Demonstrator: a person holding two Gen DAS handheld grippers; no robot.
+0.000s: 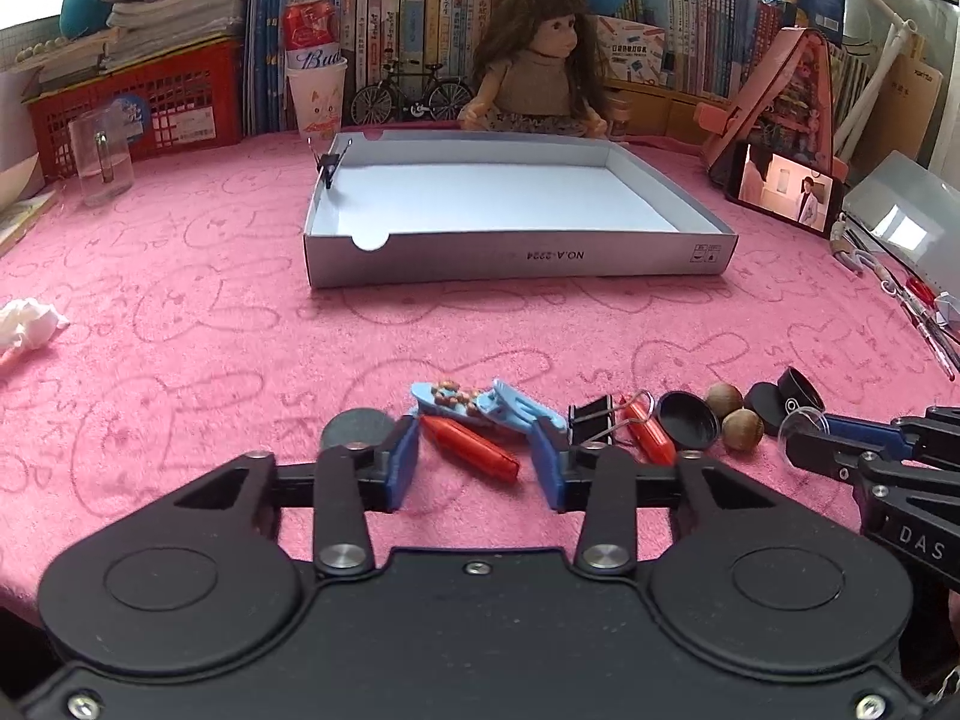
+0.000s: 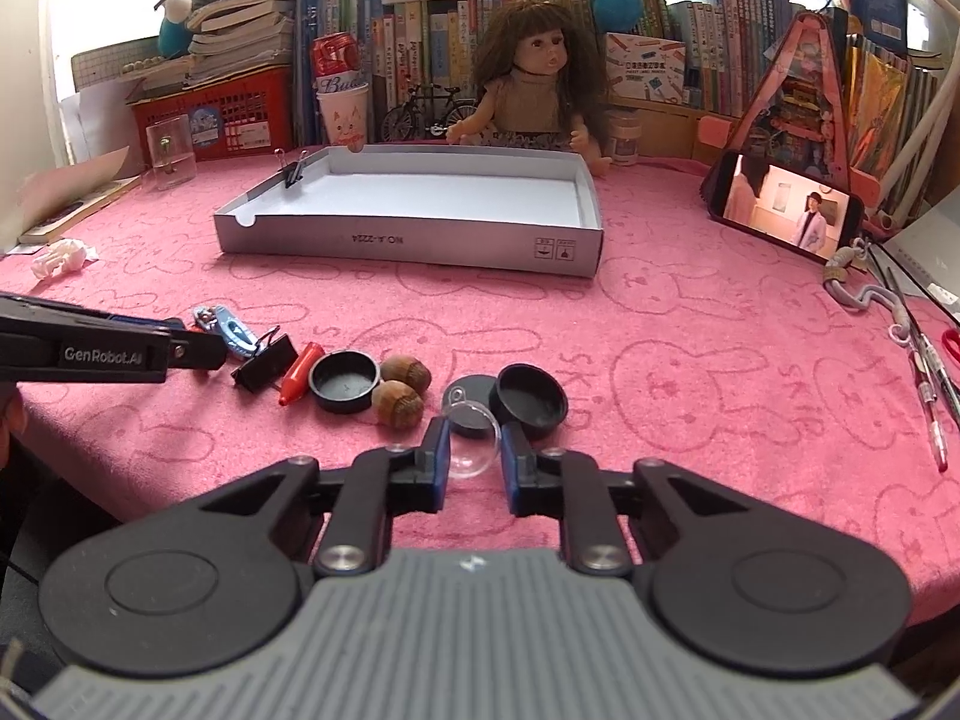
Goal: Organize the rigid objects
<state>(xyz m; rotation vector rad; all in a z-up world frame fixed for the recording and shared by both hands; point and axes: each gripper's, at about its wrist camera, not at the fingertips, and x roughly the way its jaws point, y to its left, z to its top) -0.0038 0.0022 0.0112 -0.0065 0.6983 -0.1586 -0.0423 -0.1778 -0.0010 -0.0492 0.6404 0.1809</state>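
A grey cardboard box lid (image 1: 516,255) (image 2: 408,243) lies open on the pink cloth with one black binder clip (image 1: 328,165) (image 2: 293,171) on its left wall. My left gripper (image 1: 477,462) is open, its fingers on either side of a red crayon-like piece (image 1: 471,447). Beside it lie blue hair clips (image 1: 492,402), a black binder clip (image 1: 591,420) (image 2: 264,363), another red piece (image 1: 648,435) (image 2: 300,378), black caps (image 1: 687,420) (image 2: 345,381) and two acorns (image 1: 741,429) (image 2: 399,396). My right gripper (image 2: 474,450) has its pads close around a clear plastic half-sphere (image 2: 474,441).
A doll (image 2: 534,78), model bicycle (image 2: 423,111), cups, red basket and books line the back. A phone (image 2: 786,210) leans at the right, with pens (image 2: 927,390) near the right edge. A glass (image 1: 102,159) and crumpled tissue (image 1: 27,324) sit on the left.
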